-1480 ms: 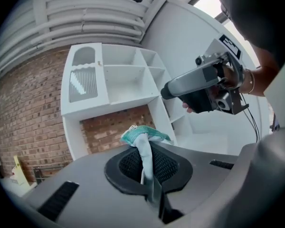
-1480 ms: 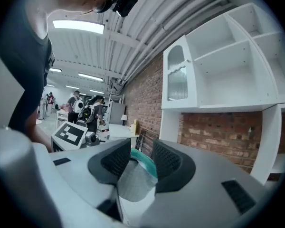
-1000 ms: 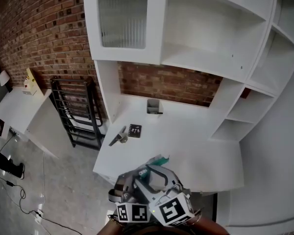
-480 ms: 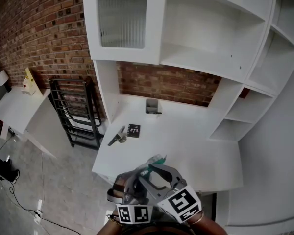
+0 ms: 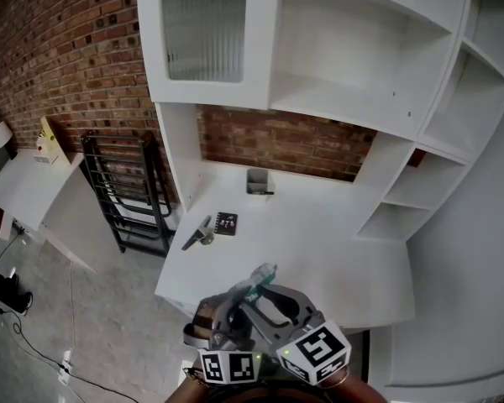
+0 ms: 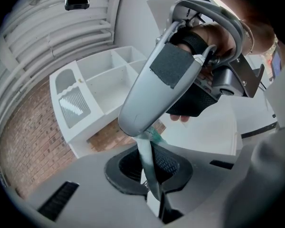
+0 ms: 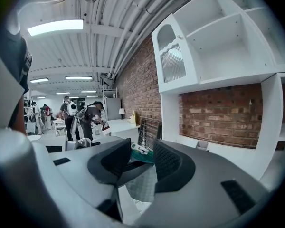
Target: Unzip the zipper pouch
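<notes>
Zipper pouch (image 5: 263,273): 6 o'clock, held over white desk (image 5: 336,250) near edge.
Left gripper (image 6: 148,156): jaws closed tight on pouch's pale edge.
Right gripper (image 7: 142,146): jaws partly apart, just been closing; teal zipper end (image 7: 142,155) between them.

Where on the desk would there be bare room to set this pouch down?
The desk's right half, from the grey cup to the shelf unit, is bare. The left side is busier: black card, grey tool.
</notes>
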Tool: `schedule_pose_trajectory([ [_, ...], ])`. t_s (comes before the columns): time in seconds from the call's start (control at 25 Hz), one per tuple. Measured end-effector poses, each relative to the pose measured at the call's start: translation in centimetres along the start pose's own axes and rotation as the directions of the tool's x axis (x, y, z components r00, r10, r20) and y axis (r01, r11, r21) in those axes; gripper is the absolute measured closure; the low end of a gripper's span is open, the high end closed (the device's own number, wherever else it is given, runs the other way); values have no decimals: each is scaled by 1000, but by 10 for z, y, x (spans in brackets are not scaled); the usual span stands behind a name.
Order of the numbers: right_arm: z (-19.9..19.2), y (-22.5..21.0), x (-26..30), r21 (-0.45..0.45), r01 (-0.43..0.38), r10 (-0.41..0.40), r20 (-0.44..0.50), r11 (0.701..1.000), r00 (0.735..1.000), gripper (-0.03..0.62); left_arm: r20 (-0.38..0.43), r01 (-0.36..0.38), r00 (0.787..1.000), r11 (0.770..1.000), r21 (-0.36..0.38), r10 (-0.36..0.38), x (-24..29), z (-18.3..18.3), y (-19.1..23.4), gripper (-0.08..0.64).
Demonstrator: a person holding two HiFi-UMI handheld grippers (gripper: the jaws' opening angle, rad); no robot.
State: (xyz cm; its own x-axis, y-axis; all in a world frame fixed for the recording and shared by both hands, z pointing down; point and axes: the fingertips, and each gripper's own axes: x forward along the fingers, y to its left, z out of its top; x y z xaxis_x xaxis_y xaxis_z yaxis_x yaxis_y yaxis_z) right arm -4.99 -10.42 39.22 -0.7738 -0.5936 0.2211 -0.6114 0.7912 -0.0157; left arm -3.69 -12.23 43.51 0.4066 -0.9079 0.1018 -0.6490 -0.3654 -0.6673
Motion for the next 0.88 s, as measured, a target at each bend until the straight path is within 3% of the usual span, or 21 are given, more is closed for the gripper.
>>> schedule_pose_trajectory([
  [0.56, 6, -7, -12, 23, 40, -41, 44, 999, 998, 500, -7, 12, 1000, 1000, -1, -12, 4, -2, -2, 554],
  [0.72, 3, -13, -16, 129, 12, -20, 58, 992, 998, 530, 6, 8, 1000, 1000, 0, -8, 3, -1, 0, 554],
  [0.88, 2, -17, -18, 291, -76, 42, 121, 954, 992, 541, 22, 16, 1000, 1000, 23, -17, 3, 2, -3, 554],
])
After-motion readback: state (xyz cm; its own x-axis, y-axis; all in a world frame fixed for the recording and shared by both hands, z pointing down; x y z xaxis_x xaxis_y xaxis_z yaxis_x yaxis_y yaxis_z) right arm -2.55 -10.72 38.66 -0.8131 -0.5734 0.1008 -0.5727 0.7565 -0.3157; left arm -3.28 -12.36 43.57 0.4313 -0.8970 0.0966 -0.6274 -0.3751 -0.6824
